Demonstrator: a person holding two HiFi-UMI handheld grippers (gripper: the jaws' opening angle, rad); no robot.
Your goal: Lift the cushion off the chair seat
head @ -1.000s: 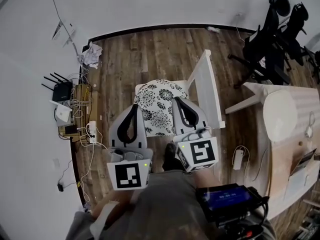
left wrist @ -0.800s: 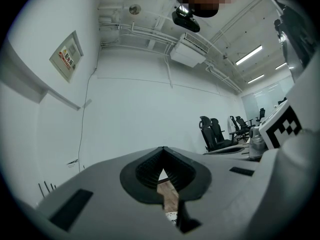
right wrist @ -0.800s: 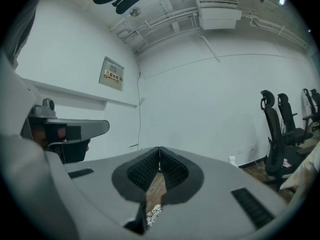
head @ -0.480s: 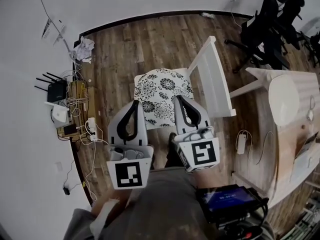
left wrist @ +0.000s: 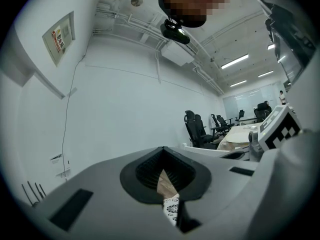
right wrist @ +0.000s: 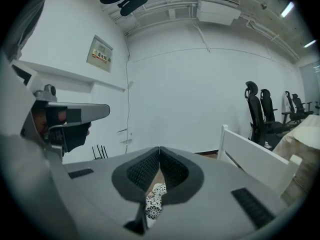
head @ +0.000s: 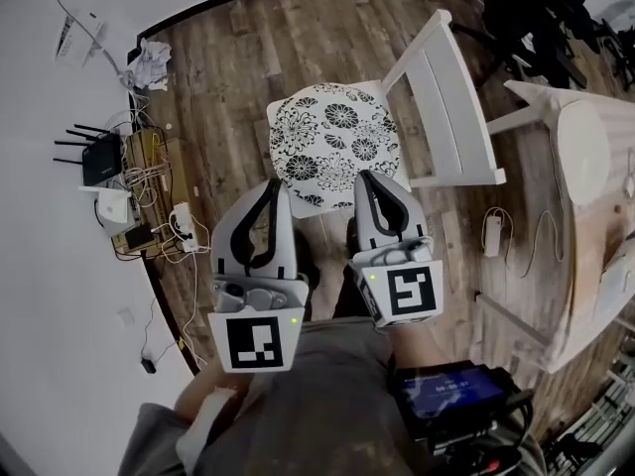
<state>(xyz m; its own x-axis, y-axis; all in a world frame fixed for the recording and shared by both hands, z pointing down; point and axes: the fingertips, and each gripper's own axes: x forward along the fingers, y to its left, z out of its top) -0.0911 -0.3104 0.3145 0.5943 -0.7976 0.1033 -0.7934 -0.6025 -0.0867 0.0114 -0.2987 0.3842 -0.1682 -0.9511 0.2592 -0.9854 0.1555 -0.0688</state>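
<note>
Cushion (head: 332,145) on seat of chair (head: 452,107)

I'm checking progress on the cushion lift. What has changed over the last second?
The left tool and right tool have come lower; their tips now overlap only the near edge of the cushion, where the right one earlier reached further across it. Nothing was taken hold of or let go. Both tools stay shut and empty, and the cushion still lies flat on the chair.
</note>
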